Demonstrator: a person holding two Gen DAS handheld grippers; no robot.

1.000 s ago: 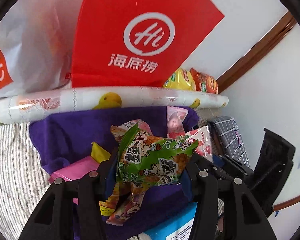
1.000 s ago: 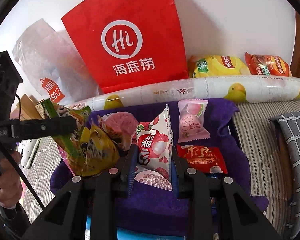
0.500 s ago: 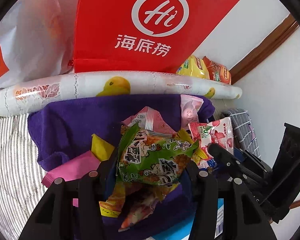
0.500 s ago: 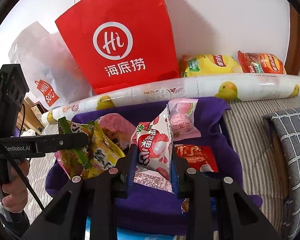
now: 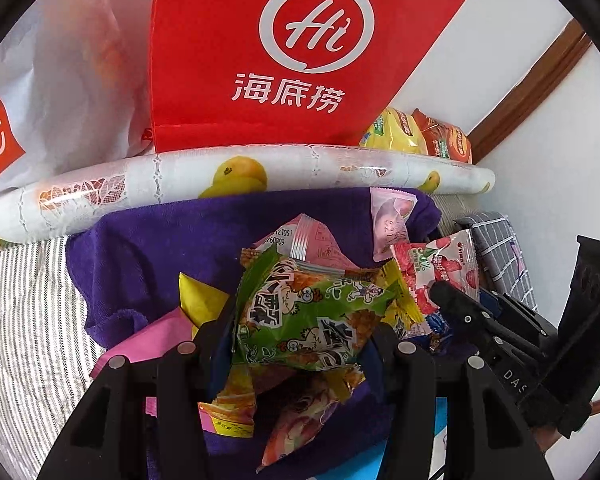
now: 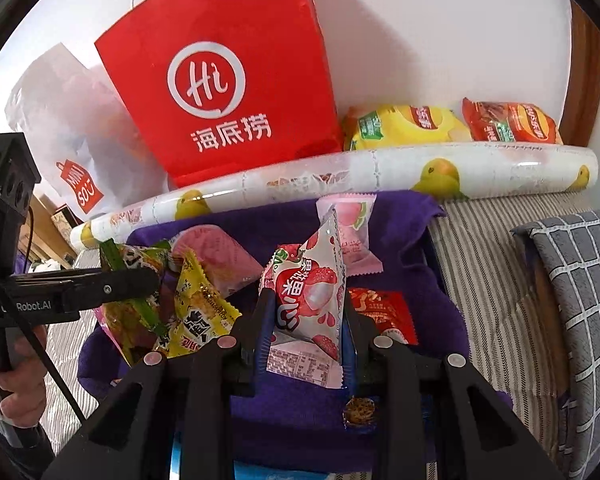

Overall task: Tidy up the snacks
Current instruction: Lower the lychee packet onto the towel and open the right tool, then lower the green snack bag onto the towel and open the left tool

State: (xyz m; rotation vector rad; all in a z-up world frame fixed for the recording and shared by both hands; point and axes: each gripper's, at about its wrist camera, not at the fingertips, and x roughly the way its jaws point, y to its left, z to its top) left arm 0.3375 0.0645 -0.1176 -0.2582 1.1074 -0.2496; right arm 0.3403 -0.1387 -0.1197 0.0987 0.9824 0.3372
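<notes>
Green crinkly packet point(image 5: 308, 312) sat clamped in the left gripper point(image 5: 300, 344), with yellow and pink wrappers bunched in the same grip; lychee packet point(image 6: 312, 300) was clamped upright in the right gripper point(image 6: 304, 328). Both hung over the purple towel point(image 6: 412, 240). Likely next: carry each to the red bag point(image 6: 228, 80) behind the roll point(image 6: 380, 176), keeping the squeeze steady since foil slips. Only the right view showed the person's hand point(image 6: 16, 364), the red sachet point(image 6: 384, 312) on the towel, and the yellow loose packet pressed against the left bundle.
</notes>
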